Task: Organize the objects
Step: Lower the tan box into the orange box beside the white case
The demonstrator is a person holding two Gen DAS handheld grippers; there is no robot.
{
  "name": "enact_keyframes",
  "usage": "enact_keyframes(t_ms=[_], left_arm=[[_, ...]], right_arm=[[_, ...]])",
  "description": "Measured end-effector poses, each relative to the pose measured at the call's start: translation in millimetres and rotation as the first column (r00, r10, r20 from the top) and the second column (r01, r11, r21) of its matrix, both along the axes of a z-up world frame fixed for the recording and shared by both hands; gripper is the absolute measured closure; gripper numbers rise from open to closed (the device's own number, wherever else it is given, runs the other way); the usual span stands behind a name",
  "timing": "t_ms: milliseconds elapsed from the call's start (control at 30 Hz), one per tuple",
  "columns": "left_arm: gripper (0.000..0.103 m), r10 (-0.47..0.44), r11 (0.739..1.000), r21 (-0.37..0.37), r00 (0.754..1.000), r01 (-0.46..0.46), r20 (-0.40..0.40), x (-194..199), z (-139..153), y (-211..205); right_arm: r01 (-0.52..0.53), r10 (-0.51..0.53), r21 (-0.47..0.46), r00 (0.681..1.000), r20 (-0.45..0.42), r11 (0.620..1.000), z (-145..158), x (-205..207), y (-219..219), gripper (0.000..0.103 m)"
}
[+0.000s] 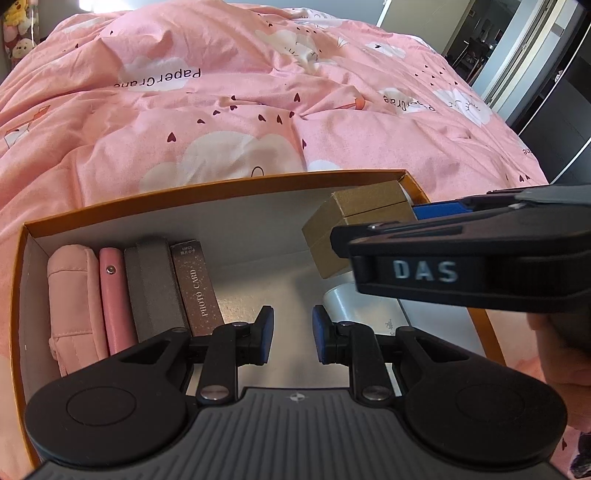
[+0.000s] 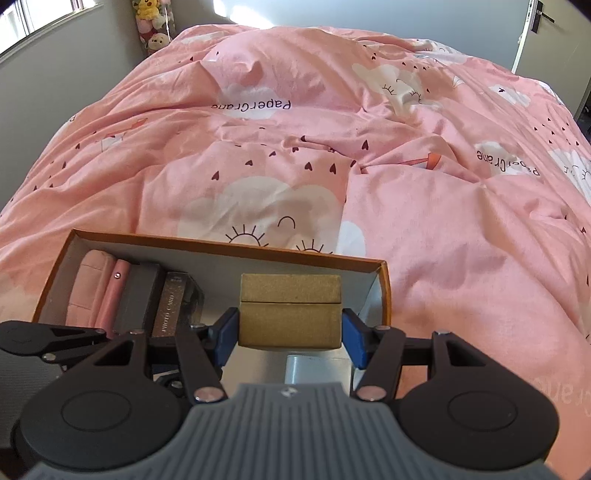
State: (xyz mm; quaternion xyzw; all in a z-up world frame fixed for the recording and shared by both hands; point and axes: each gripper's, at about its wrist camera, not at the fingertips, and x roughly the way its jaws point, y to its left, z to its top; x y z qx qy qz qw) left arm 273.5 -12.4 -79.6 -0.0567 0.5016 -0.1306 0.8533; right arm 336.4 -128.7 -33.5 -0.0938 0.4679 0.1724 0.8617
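An orange shoe box with a white inside lies on the pink bed. Along its left end stand a pink pouch, a pink wallet, a grey case and a brown "PHOTO CARD" box. My right gripper is shut on a gold cardboard box, its blue pads pressing on both sides, over the shoe box's right end. My left gripper hovers over the box's bare middle floor. Its pads stand a narrow gap apart with nothing between them.
Under the gold box lies a white roll-like thing beside a flat grey item. The rumpled pink duvet spreads beyond the box. Plush toys stand in the far corner. A hand holds the right gripper's handle.
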Motion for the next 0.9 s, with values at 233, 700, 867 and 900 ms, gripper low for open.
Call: enact_keyframes(t_ms=[233,700,867,900], left_arm=[[0.079,0.006,1.0,0.001,1.0,-0.006,-0.005,-0.6,-3.5,2.3],[0.078,0.019,1.0,0.014,1.0,-0.019,-0.009,-12.4,-6.6,2.3],[0.078,0.031,0.999,0.017,1.0,-0.031,-0.001,-17.3,-2.7,4.1],[0.078,0.033,0.999,0.016,0.999,-0.033,-0.001,-17.7,-2.4,4.9]], right_arm=[[0.032,-0.03,-0.093,0.999,0.027,0.995,-22.0,6.0,12.2,0.043],[0.038,-0.024,-0.261,0.998,0.056,0.965,-44.9,10.7,26.6,0.043],[0.02,0.002,-0.313,0.998,0.07,0.949,-46.9,6.3,31.8,0.042],[0.02,0.005,-0.322,0.997,0.076,0.947,-46.3,5.0,32.2,0.042]])
